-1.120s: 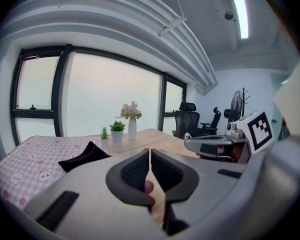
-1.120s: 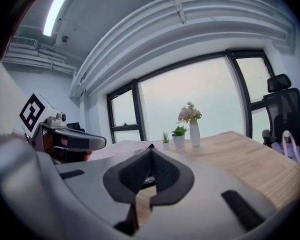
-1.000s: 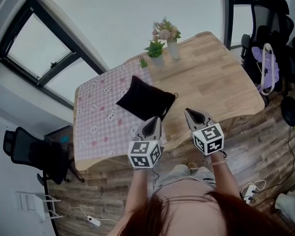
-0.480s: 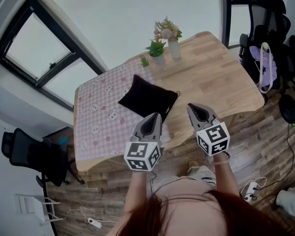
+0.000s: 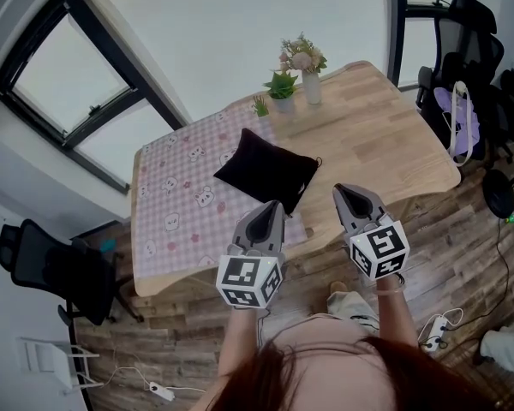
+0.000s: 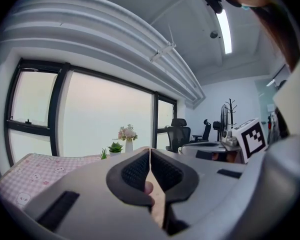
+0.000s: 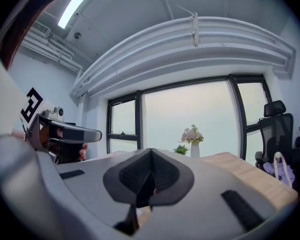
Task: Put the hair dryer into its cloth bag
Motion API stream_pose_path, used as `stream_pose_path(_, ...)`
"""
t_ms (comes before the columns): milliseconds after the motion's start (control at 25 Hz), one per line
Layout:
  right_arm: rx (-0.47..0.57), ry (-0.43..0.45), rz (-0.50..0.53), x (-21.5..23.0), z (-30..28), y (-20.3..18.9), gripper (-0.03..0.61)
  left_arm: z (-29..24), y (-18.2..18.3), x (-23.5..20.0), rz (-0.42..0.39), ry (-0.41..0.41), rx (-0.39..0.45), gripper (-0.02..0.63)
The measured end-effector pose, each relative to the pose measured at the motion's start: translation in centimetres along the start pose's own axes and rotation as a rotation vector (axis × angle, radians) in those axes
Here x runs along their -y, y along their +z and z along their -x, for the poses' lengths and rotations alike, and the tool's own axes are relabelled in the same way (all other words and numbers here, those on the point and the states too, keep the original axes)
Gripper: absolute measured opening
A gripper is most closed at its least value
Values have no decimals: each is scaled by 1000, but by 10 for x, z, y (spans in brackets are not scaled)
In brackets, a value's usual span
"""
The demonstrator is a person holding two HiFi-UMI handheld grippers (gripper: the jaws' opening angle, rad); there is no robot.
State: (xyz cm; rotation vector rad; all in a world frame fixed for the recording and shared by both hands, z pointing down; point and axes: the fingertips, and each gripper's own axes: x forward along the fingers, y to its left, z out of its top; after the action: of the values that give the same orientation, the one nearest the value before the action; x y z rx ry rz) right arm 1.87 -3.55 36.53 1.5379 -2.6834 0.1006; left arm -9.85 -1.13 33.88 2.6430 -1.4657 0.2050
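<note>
**Head view.** The left gripper [image 5: 271, 205] and the right gripper [image 5: 339, 189] are held side by side above the near edge of the bench [image 5: 385, 144], with their marker cubes toward the person. The black cloth bag [image 5: 265, 168] lies on the bench just ahead of the left fingers and ahead-left of the right fingers. It sits partly on a pink checked cloth [image 5: 180, 204] and partly on bare wood. No view shows the hair dryer, and I cannot tell whether it is inside the bag. Much farther ahead of the fingers, at the far edge, stand a vase of flowers [image 5: 310, 75] and a potted plant [image 5: 283, 86].

**Left gripper view.** The 2 fingers [image 6: 135, 171] of the left gripper [image 6: 150, 156] are pressed together along a thin seam, with nothing pinched between them. Beyond their tips are the vase of flowers [image 6: 127, 136] and the potted plant [image 6: 115, 147]. The checked cloth [image 6: 30, 169] runs off to their left. An office chair [image 6: 179, 131] stands right of the tips.

**Right gripper view.** The 2 fingers [image 7: 165, 174] of the right gripper [image 7: 151, 153] are also pressed together and empty. The vase of flowers [image 7: 192, 141] stands ahead and slightly right of the tips, and the bench [image 7: 245, 171] stretches out to their right. The left gripper [image 7: 65, 134] shows far off to their left.
</note>
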Motion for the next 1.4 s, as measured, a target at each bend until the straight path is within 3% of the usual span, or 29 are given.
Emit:
stream_pose_path(600, 32, -68, 53, -54, 41, 30, 0, 75, 10, -8, 17, 2, 54, 15)
stream_pose_path(1400, 53, -117, 124, -100, 73, 42, 0, 131, 14, -11, 18, -11, 96, 17)
